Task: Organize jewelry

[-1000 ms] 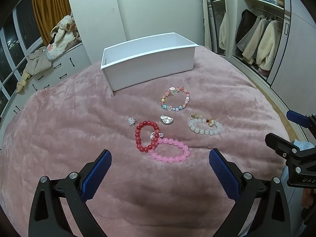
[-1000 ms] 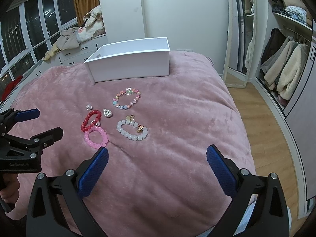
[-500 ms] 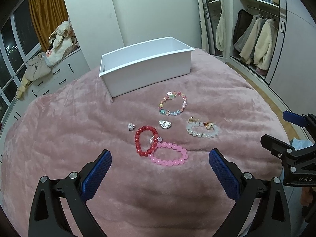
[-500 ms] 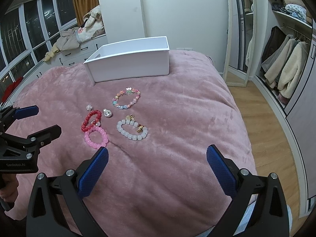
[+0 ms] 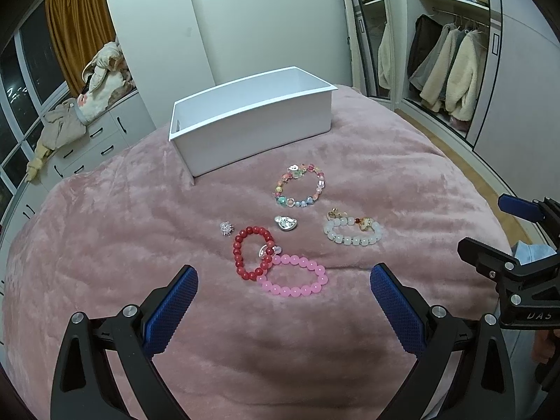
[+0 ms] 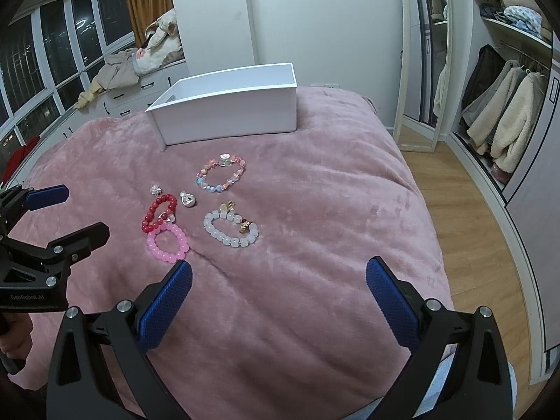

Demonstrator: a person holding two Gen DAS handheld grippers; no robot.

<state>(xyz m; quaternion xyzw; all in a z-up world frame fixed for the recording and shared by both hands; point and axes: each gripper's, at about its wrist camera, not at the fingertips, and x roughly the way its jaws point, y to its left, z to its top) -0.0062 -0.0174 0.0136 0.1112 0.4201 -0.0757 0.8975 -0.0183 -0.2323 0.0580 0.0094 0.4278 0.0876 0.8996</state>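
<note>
On the pink blanket [image 5: 105, 245] lie a red bead bracelet [image 5: 252, 252], a pink bead bracelet [image 5: 293, 280], a white bead bracelet [image 5: 351, 233], a multicoloured bracelet [image 5: 299, 186], a silver heart pendant [image 5: 286, 223] and a small sparkly charm [image 5: 226, 228]. A white open box [image 5: 252, 119] stands behind them. My left gripper [image 5: 283, 301] is open and empty, just short of the pink bracelet. My right gripper [image 6: 279, 294] is open and empty, nearer than the white bracelet [image 6: 231, 229]. The red bracelet [image 6: 158, 211] and the pink one [image 6: 167, 241] overlap.
The bed edge drops to a wooden floor [image 6: 465, 217] on the right. A wardrobe with hanging coats [image 6: 504, 119] stands beyond it. White drawers with piled clothes [image 5: 70, 129] line the window side at the left.
The left gripper's view has shifted a little, the jewelry sitting slightly lower and left in frame. The right gripper has barely moved. Both stay open; no jewelry has moved.
</note>
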